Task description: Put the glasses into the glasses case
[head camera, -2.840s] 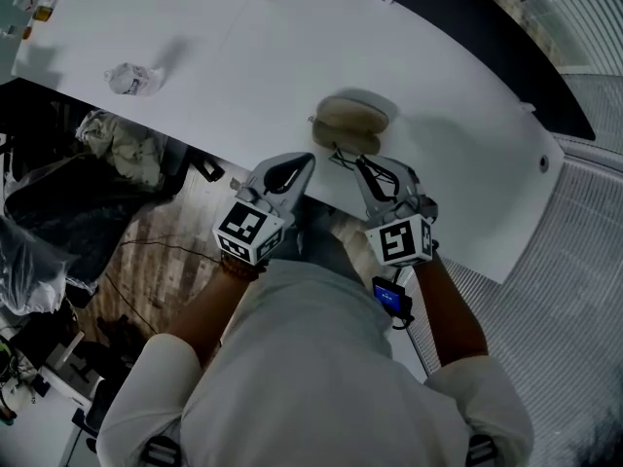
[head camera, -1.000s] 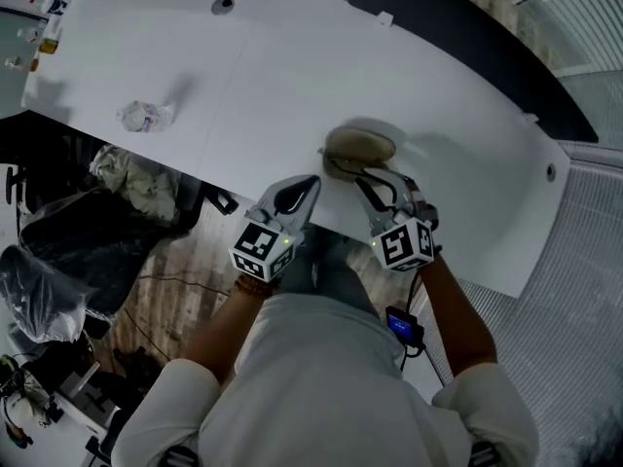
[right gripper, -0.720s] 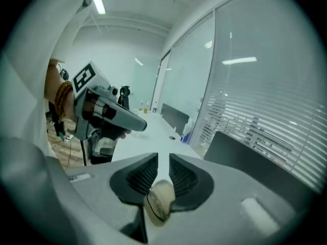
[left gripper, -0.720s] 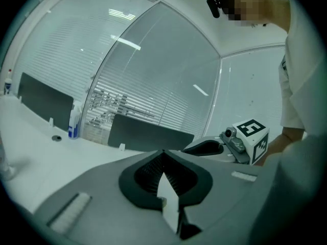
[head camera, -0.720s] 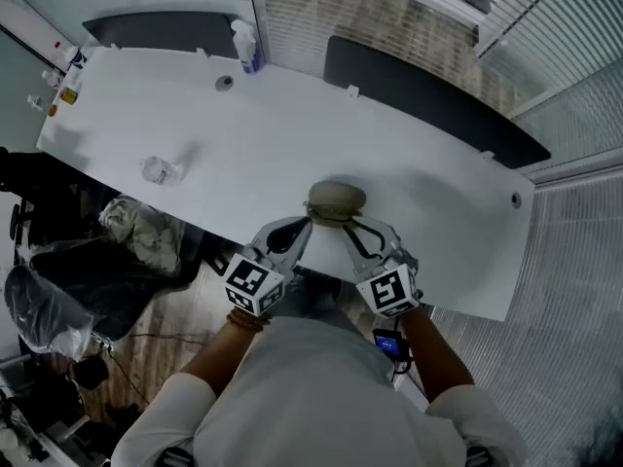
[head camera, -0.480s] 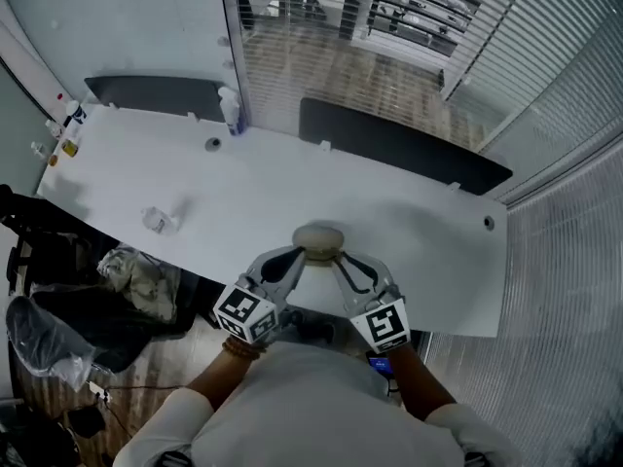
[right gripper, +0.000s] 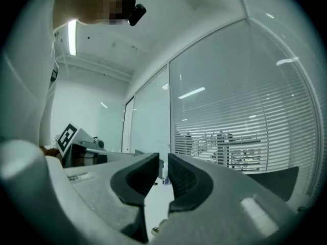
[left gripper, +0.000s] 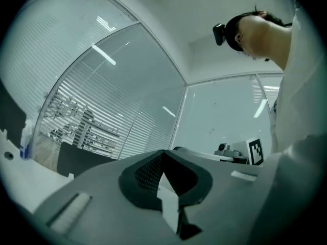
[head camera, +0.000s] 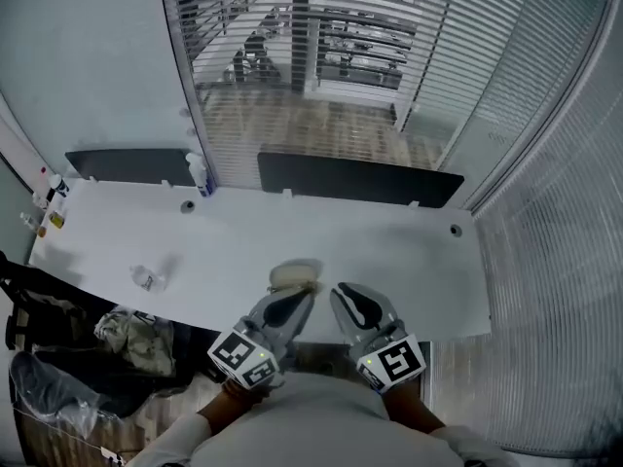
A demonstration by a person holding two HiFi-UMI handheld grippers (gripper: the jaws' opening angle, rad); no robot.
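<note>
Head view: tan glasses case (head camera: pixel 295 277) sits on the white tabletop (head camera: pixel 409 251), close to its near edge. Lid looks shut; glasses not seen, prob. inside. L gripper (head camera: pixel 300 297) at its 6 o'clock, R gripper (head camera: pixel 343 292) at 4. Neither seems to touch it.

L gripper view: fingers (left gripper: pixel 143 175) pressed together, nothing held.

R gripper view: fingers (right gripper: pixel 186 180) just been closing, thin gap left, nothing btwn.

Risk: a bump could push the case off the edge.

My left gripper (head camera: pixel 301 296) and right gripper (head camera: pixel 343 293) are grey with black pads (head camera: pixel 282 309), their marker cubes (head camera: pixel 241 358) black-and-white squares. Near them the glasses case (head camera: pixel 295 277) is beige, on a white table (head camera: pixel 117 241). Far panels (head camera: pixel 350 178) are black; the blinds (head camera: pixel 545 163), pale stripes.
</note>
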